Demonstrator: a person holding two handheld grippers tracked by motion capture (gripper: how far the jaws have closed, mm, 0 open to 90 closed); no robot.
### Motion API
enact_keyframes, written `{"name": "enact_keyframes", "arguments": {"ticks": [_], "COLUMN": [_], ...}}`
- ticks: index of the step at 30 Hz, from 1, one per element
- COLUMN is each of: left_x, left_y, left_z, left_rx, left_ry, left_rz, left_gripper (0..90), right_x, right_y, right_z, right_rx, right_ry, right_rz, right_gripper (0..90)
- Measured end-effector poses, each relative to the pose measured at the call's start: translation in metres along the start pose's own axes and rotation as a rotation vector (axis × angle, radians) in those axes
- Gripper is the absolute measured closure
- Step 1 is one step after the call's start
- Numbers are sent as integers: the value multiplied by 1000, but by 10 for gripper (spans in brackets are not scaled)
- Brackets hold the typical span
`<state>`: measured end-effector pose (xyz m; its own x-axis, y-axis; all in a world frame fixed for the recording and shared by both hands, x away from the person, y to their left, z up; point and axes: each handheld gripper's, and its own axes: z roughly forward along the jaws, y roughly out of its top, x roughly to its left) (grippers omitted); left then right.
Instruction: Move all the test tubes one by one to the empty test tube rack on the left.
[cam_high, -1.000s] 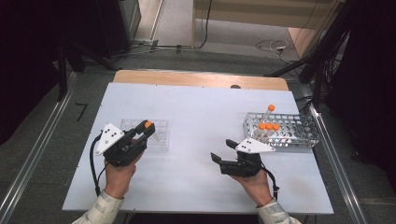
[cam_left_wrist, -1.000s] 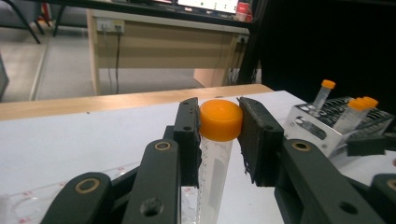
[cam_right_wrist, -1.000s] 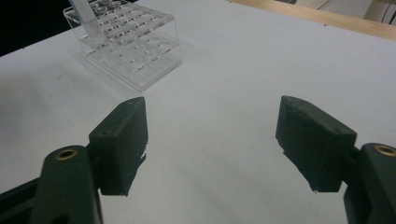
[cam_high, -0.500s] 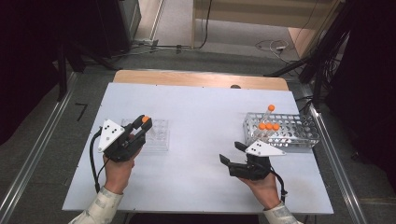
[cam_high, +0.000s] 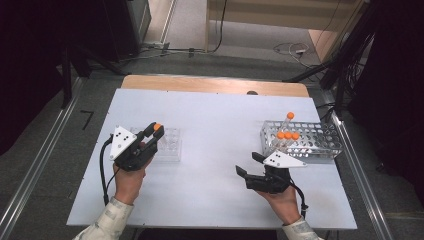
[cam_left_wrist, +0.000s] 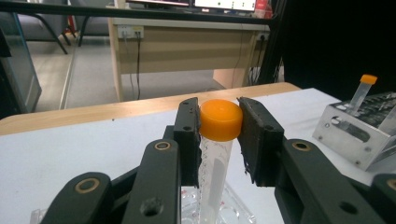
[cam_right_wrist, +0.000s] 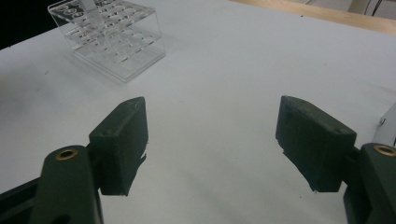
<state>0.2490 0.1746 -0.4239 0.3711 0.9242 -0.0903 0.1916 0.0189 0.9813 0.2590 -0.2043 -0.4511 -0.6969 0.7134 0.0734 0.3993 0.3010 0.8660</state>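
My left gripper (cam_high: 151, 133) is shut on a clear tube with an orange cap (cam_left_wrist: 219, 120), the pads pressing on either side of the cap. The tube hangs upright over a clear plastic rack (cam_high: 169, 146) on the left of the white table; the rack's wells (cam_left_wrist: 236, 215) lie just beneath the tube. My right gripper (cam_high: 247, 165) rests low near the front right of the table, pointing left, its jaws wide apart around bare tabletop (cam_right_wrist: 212, 140). A metal rack (cam_high: 312, 142) behind it holds several orange-capped tubes (cam_high: 287, 135).
The clear rack (cam_right_wrist: 112, 37) lies far ahead of the right jaws. One tube (cam_left_wrist: 363, 88) stands taller than the rest in the metal rack (cam_left_wrist: 350, 135). A wooden strip (cam_high: 215, 84) runs along the table's far edge. White tabletop (cam_high: 220, 130) lies between the two racks.
The right gripper has edged slightly to the right near the front of the table. The left gripper and its tube have stayed in place.
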Motion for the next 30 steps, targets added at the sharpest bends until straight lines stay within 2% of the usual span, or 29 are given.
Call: {"name": "enact_keyframes", "arguments": {"ticks": [18, 30], "left_x": [-1, 0], "left_y": [-21, -30], "left_z": [11, 15], "left_rx": [89, 125], "left_ry": [14, 11], "left_rz": [23, 11], "left_gripper": [695, 688], "right_x": [0, -1], "right_y": [-1, -1], "right_z": [0, 1], "right_rx": [1, 3], "right_ry": [0, 2], "right_rz": [-1, 0], "right_gripper": [237, 238]}}
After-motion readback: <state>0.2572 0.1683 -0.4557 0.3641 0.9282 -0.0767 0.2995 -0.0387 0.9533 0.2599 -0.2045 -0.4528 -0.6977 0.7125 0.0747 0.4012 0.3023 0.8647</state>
